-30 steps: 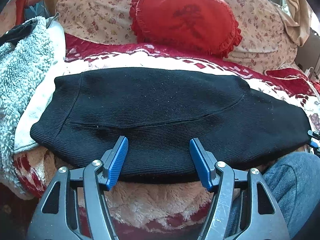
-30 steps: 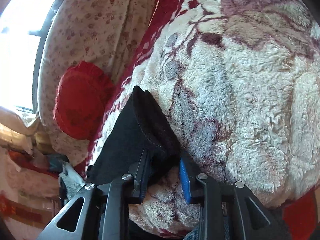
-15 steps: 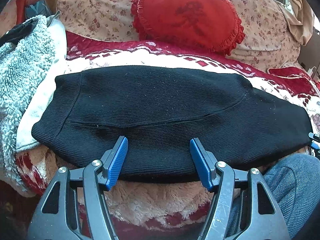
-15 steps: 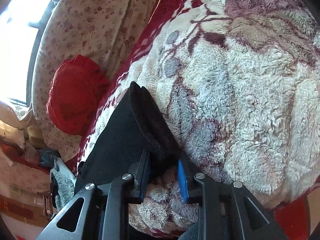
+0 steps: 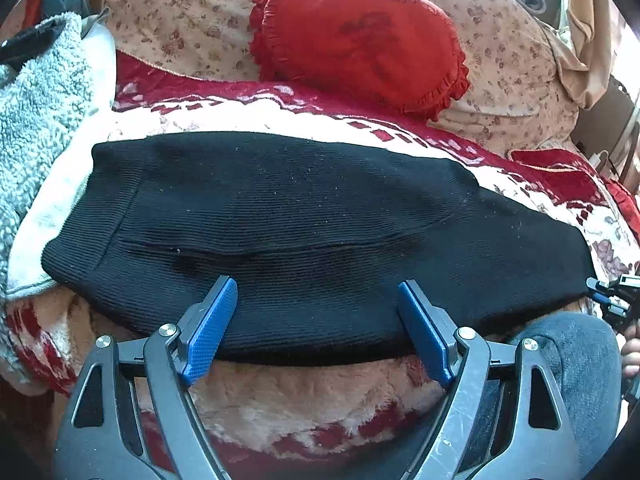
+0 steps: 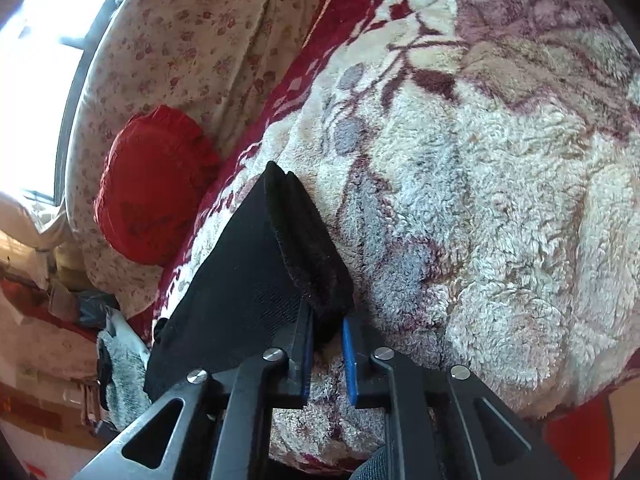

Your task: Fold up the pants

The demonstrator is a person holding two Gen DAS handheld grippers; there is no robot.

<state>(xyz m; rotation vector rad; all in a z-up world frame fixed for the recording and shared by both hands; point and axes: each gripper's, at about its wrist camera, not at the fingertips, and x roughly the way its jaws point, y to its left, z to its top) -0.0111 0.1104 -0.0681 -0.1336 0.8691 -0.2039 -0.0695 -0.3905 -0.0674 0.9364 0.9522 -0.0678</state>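
Black knit pants (image 5: 304,216) lie folded lengthwise across a fluffy cream-and-red blanket (image 5: 304,396). My left gripper (image 5: 314,286) hovers over the pants' near edge, jaws wide and still opening, its blue pads (image 5: 212,328) pressing nothing. In the right wrist view the pants (image 6: 240,280) end in a doubled hem corner. My right gripper (image 6: 326,320) is closing on that corner, and the cloth fills the narrow gap between its fingers. The right gripper (image 5: 608,296) also shows small at the pants' right end in the left wrist view.
A red heart cushion (image 5: 360,36) leans on a floral pillow (image 5: 180,20) behind the pants. A grey fleece heap (image 5: 36,120) sits at the left. A person's knee in jeans (image 5: 572,364) is at the near right. Open blanket (image 6: 500,180) stretches beyond the hem.
The left gripper's jaws have spread wider over the pants' near edge. The right gripper's jaws have narrowed onto the hem corner. Neither hand has shifted.
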